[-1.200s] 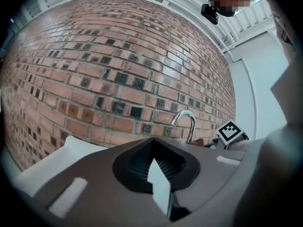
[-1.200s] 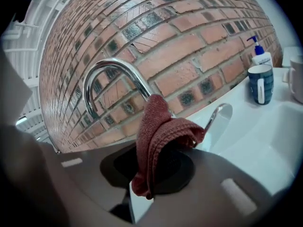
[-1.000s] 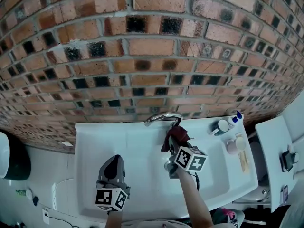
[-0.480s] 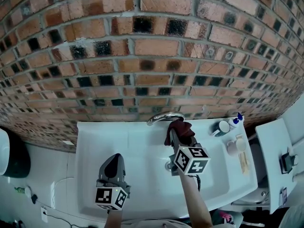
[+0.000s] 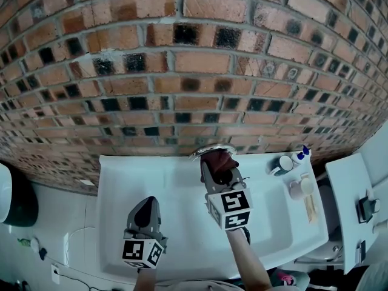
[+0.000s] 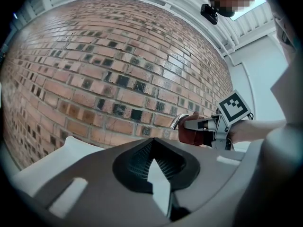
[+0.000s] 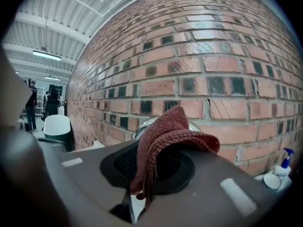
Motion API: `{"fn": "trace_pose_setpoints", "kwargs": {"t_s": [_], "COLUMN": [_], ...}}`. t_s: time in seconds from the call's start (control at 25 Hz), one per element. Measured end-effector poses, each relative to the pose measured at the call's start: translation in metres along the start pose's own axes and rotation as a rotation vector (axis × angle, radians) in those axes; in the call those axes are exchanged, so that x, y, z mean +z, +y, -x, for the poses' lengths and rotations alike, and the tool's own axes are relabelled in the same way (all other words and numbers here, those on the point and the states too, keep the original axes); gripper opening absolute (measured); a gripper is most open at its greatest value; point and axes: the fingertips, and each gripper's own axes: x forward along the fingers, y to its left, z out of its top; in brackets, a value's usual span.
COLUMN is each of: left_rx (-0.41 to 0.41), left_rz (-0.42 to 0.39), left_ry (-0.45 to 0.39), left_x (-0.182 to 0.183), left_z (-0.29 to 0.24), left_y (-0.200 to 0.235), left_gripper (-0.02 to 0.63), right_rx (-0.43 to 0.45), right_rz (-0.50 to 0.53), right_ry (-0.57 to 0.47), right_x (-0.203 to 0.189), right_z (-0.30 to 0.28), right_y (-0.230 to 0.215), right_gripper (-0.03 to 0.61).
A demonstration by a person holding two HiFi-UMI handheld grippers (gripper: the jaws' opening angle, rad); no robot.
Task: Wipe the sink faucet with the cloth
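A curved chrome faucet (image 5: 209, 151) rises at the back of the white sink (image 5: 176, 193), under the brick wall. My right gripper (image 5: 217, 170) is shut on a dark red cloth (image 5: 220, 162) and presses it against the faucet's spout. In the right gripper view the cloth (image 7: 170, 131) drapes over the jaws and hides most of the faucet (image 7: 141, 126). My left gripper (image 5: 144, 210) hangs shut and holding nothing over the sink's front left. From the left gripper view, the cloth (image 6: 191, 135) sits on the faucet (image 6: 176, 122).
A cup (image 5: 284, 162) and a blue-capped bottle (image 5: 300, 153) stand on the sink's right back corner, with a pale dish (image 5: 297, 187) below them. A white ledge (image 5: 351, 193) lies further right. A dark bin (image 5: 18, 199) sits at far left.
My right gripper has carried the cloth up and leftward along the spout toward the wall. The left gripper has stayed where it was.
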Motion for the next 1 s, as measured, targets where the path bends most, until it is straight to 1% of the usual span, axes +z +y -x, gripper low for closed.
{"fn": "trace_pose_setpoints", "kwargs": {"t_s": [0.16, 0.48, 0.6, 0.8, 0.88, 1.0], "left_rx": [0.011, 0.021, 0.025, 0.022, 0.025, 0.017], "left_rz": [0.002, 0.007, 0.008, 0.012, 0.014, 0.019], "left_ry": [-0.001, 0.005, 0.004, -0.004, -0.003, -0.016], "left_x": [0.001, -0.001, -0.002, -0.003, -0.002, -0.003], "left_z": [0.000, 0.001, 0.001, 0.003, 0.003, 0.004], "left_y": [0.005, 0.009, 0.011, 0.012, 0.012, 0.011], "left_gripper": [0.006, 0.006, 0.006, 0.006, 0.006, 0.006], "right_rx": [0.020, 0.059, 0.059, 0.049, 0.079, 0.128], "right_rz": [0.055, 0.076, 0.058, -0.042, -0.054, -0.033], "right_ry": [0.020, 0.072, 0.074, 0.040, 0.011, -0.025], "right_x": [-0.006, -0.030, -0.034, -0.032, -0.024, -0.009], "right_z": [-0.007, -0.017, -0.015, 0.012, 0.022, 0.019], "right_y": [0.014, 0.029, 0.030, 0.033, 0.045, 0.060], "right_gripper": [0.054, 0.054, 0.054, 0.052, 0.052, 0.052]}}
